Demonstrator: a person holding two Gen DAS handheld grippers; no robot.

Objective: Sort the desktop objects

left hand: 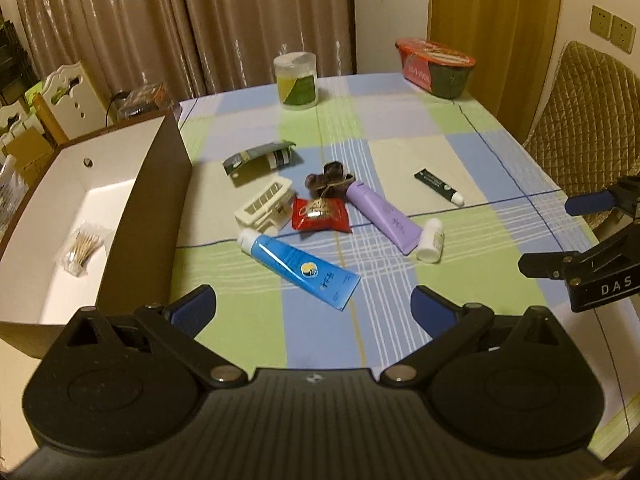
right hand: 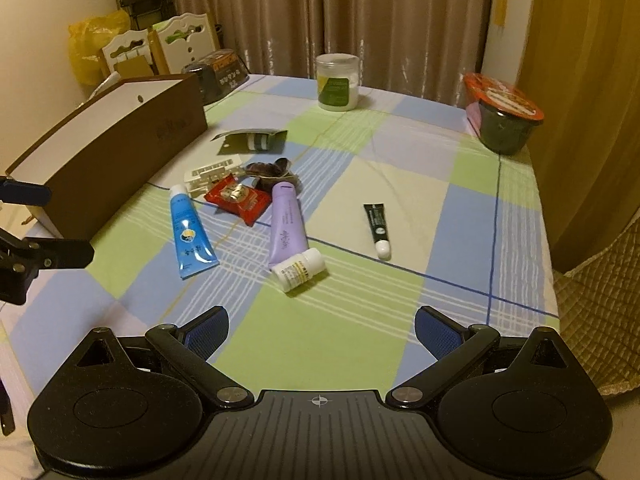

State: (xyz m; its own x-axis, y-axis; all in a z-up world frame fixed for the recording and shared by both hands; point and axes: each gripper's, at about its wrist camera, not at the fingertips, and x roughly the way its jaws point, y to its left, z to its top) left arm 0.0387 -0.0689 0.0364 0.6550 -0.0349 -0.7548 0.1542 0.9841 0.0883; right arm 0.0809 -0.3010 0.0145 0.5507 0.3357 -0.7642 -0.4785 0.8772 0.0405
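Observation:
A cluster lies mid-table: a blue tube (left hand: 298, 266) (right hand: 190, 236), a purple tube (left hand: 384, 212) (right hand: 286, 224), a small white bottle (left hand: 431, 240) (right hand: 300, 270), a red snack packet (left hand: 320, 214) (right hand: 238, 198), a cream plastic clip (left hand: 264, 208), a dark hair tie (left hand: 330, 178) and a green sachet (left hand: 260, 156). A small dark tube (left hand: 440, 187) (right hand: 378, 228) lies apart on the right. My left gripper (left hand: 314, 306) is open and empty above the near table, just short of the blue tube. My right gripper (right hand: 322, 330) is open and empty, short of the white bottle.
A brown box with a white inside (left hand: 160, 184) (right hand: 120, 148) stands at the left and holds a bag of cotton swabs (left hand: 82, 248). A clear jar (left hand: 296, 80) and an instant noodle bowl (left hand: 436, 68) stand at the far edge. A quilted chair (left hand: 580, 120) is on the right.

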